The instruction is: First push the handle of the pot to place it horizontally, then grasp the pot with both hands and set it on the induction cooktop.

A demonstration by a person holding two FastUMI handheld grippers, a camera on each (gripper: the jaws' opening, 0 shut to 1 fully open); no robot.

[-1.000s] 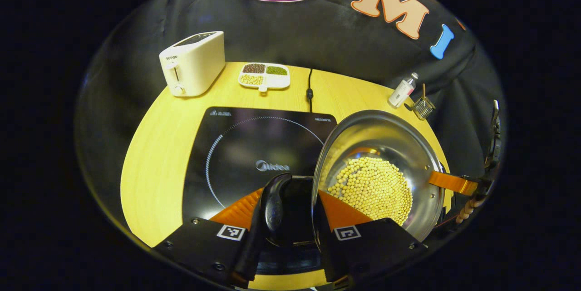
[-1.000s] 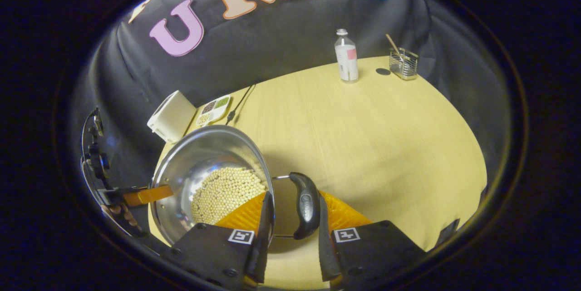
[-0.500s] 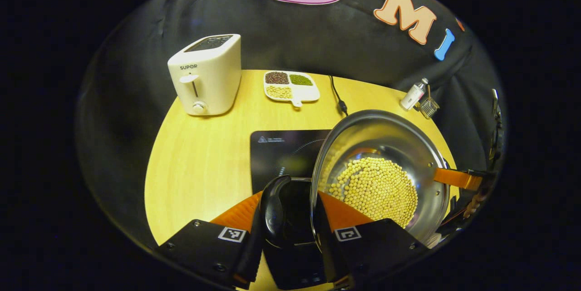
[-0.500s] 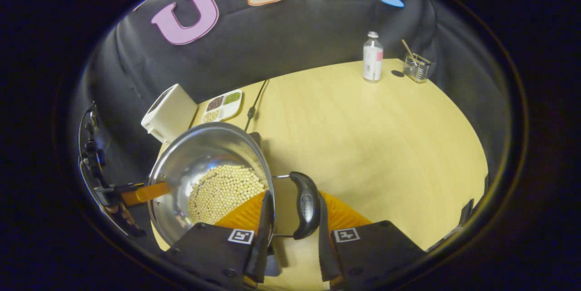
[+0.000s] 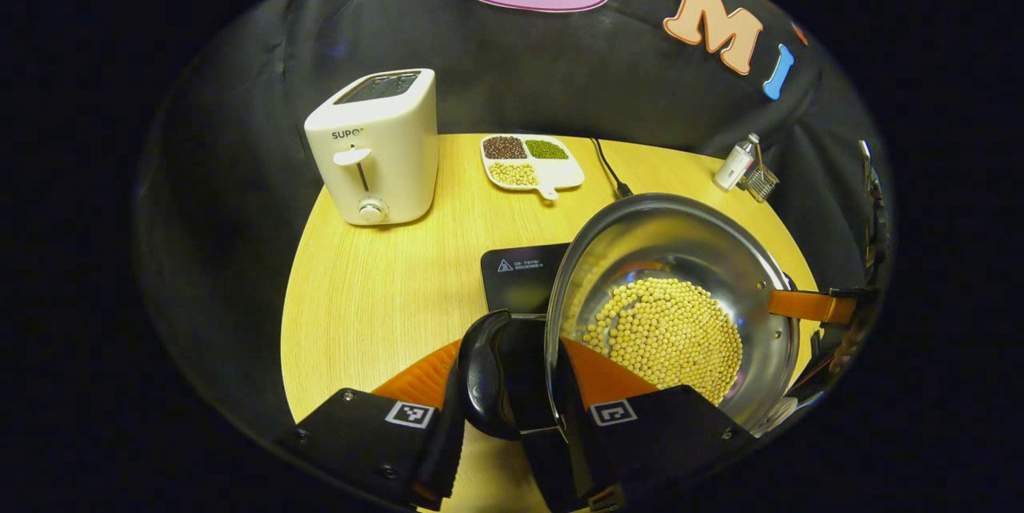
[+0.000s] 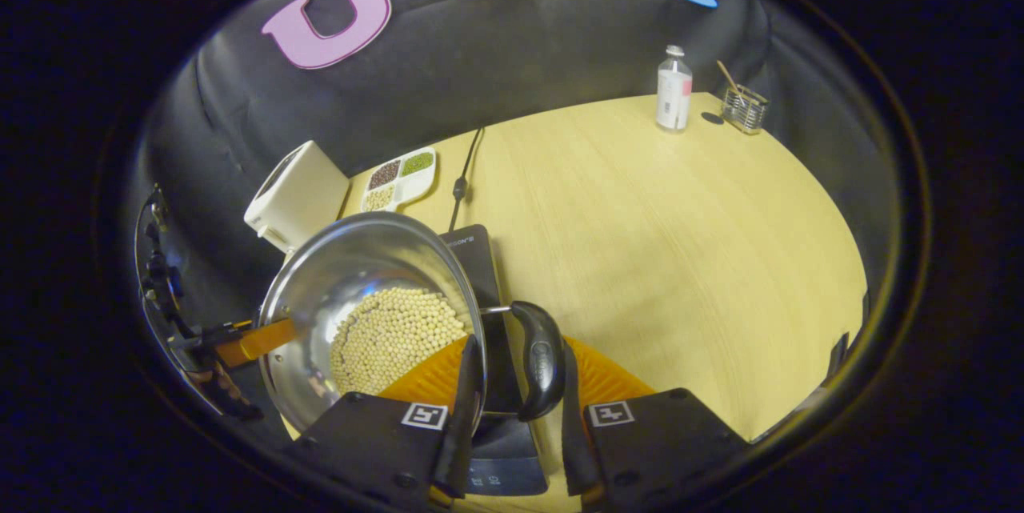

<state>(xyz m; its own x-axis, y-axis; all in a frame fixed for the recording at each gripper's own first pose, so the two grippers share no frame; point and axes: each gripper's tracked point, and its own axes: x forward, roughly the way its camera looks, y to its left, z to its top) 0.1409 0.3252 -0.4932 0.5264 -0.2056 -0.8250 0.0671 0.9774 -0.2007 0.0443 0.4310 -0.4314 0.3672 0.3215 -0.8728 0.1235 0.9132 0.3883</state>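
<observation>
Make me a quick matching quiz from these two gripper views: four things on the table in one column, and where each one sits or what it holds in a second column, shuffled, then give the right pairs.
Things:
1. pot
2. toaster
3. divided dish
4. bottle

Descriptions:
A. stands at the far table edge beside a small wire holder
B. holds a heap of pale beans, over the induction cooktop
C. cream box with a lever and a knob on its front
D. three compartments of dark, green and pale grains

Pairs: 1-B, 2-C, 3-D, 4-A

pot (image 5: 680,289) carried further over the induction cooktop (image 5: 524,277), now covering most of it
</observation>
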